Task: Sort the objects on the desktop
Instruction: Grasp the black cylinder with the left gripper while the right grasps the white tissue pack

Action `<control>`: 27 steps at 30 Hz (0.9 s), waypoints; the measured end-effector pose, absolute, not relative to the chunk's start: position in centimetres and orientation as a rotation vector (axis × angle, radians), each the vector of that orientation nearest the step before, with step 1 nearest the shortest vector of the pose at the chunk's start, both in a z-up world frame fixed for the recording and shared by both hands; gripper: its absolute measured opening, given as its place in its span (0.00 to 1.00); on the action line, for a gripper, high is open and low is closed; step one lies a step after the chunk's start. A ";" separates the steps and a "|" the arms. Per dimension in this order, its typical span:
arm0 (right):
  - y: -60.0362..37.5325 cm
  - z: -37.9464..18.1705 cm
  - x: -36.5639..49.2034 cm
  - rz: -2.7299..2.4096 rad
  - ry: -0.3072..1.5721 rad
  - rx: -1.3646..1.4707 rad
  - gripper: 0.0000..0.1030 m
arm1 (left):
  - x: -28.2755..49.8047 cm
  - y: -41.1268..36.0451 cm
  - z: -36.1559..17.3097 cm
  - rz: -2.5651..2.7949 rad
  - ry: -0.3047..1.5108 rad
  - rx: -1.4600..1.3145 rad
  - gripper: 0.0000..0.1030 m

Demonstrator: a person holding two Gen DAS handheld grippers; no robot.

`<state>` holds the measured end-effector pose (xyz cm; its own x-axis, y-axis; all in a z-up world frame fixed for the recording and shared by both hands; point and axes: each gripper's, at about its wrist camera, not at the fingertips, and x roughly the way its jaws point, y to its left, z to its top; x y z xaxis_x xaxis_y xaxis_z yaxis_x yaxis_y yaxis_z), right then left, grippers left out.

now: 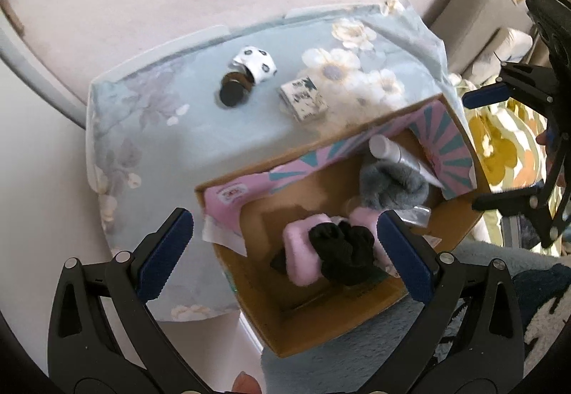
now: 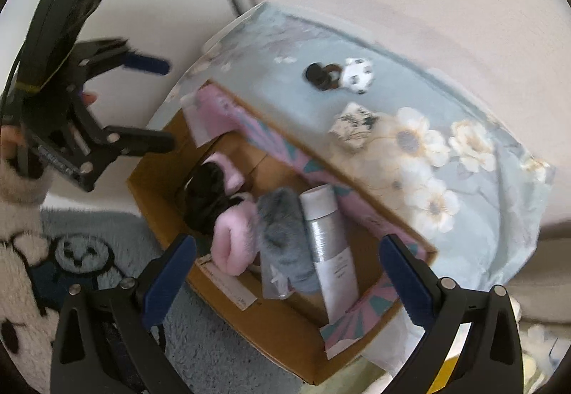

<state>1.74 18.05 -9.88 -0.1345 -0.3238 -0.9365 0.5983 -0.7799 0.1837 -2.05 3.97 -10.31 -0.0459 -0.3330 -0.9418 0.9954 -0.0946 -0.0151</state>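
An open cardboard box (image 1: 321,329) (image 2: 228,308) stands at the table's near edge. It holds a pink fluffy thing (image 1: 301,253) (image 2: 232,244), a black fabric bundle (image 1: 344,251) (image 2: 205,194), a grey fluffy thing (image 1: 389,185) (image 2: 285,240) and a silver-white tube (image 1: 403,156) (image 2: 330,247). On the floral cloth lie a brown bottle with a spotted white wrap (image 1: 246,78) (image 2: 339,74) and a small printed box (image 1: 303,97) (image 2: 353,126). My left gripper (image 1: 285,258) (image 2: 167,105) is open and empty above the box. My right gripper (image 2: 289,276) (image 1: 474,151) is open and empty above the box.
The table carries a light blue floral cloth (image 1: 160,130) (image 2: 481,208). A blue-grey fluffy rug (image 1: 339,369) (image 2: 200,340) lies below the box. A sofa with a yellow-flowered cushion (image 1: 499,144) stands to the right. A pale wall is behind the table.
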 end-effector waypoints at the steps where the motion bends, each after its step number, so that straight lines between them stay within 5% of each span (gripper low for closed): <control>1: 18.3 -9.6 1.6 -1.976 0.295 1.525 0.99 | -1.8 4.0 -10.0 -1.430 0.921 0.989 1.00; 16: 18.3 -7.6 -4.5 -2.079 0.338 1.476 0.99 | 1.1 -2.1 -7.9 -1.446 0.913 0.925 0.98; 21: 16.5 -12.3 -9.8 -2.060 0.383 1.617 0.99 | 1.4 -8.3 -11.3 -1.434 0.929 0.997 0.97; 27: 14.6 -22.1 -14.3 -1.944 0.357 1.895 0.99 | 2.5 -12.9 -19.0 -1.375 1.026 1.093 0.75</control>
